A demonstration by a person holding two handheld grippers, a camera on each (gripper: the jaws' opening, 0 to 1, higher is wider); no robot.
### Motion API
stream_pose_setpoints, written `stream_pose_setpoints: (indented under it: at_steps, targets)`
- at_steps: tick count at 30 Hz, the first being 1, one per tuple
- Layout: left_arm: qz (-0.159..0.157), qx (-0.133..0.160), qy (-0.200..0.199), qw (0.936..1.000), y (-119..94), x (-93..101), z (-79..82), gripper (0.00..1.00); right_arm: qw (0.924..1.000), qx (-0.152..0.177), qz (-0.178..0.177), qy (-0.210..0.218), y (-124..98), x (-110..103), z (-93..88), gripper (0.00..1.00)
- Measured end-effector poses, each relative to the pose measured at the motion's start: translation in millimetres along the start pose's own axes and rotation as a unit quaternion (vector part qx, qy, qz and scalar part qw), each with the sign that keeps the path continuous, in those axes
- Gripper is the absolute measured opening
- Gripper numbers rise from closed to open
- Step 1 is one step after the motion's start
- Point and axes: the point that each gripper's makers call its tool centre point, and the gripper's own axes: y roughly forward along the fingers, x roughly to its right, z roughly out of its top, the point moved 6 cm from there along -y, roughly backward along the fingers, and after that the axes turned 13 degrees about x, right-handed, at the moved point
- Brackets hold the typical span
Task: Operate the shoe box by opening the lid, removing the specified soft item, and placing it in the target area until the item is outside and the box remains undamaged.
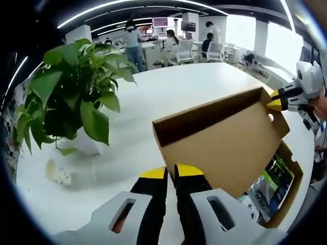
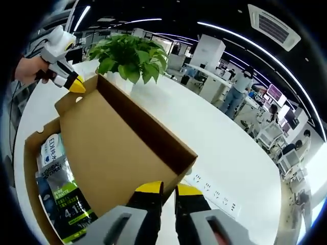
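Observation:
The brown cardboard shoe box [image 1: 295,164] [image 2: 30,153] lies on a white table, and its lid [image 1: 225,143] [image 2: 107,153] stands raised on edge above it. Inside lies a soft packet [image 1: 273,186] [image 2: 61,196] with a green, black and white label. My left gripper [image 1: 171,172] is shut on one end corner of the lid; in the right gripper view it [image 2: 74,84] shows at the lid's far corner, held by a hand. My right gripper [image 2: 168,189] is shut on the opposite corner, and it [image 1: 278,100] comes in from the right in the left gripper view.
A leafy potted plant [image 1: 71,97] [image 2: 130,58] stands on the table beside the box. A row of sockets [image 2: 214,196] is set in the tabletop, and a small white object [image 1: 57,173] lies near the plant. Desks, chairs and people [image 1: 134,43] are at the back.

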Motion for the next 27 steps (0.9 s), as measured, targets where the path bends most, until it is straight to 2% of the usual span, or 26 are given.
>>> stream_pose_setpoints:
  at_steps: [13, 17, 27]
  targets:
    - [0.003, -0.021, 0.002, 0.9998, 12, 0.9, -12.3, 0.06, 0.9998, -0.019, 0.004, 0.005, 10, -4, -11.7, 0.05]
    - [0.006, -0.028, -0.017, 0.9994, 16, -0.3, -16.0, 0.06, 0.9995, -0.026, 0.003, 0.014, 15, -4, -14.8, 0.05]
    - [0.003, -0.047, -0.007, 0.9989, 28, -0.3, -25.3, 0.06, 0.999, -0.04, 0.008, 0.018, 20, -6, -24.3, 0.05]
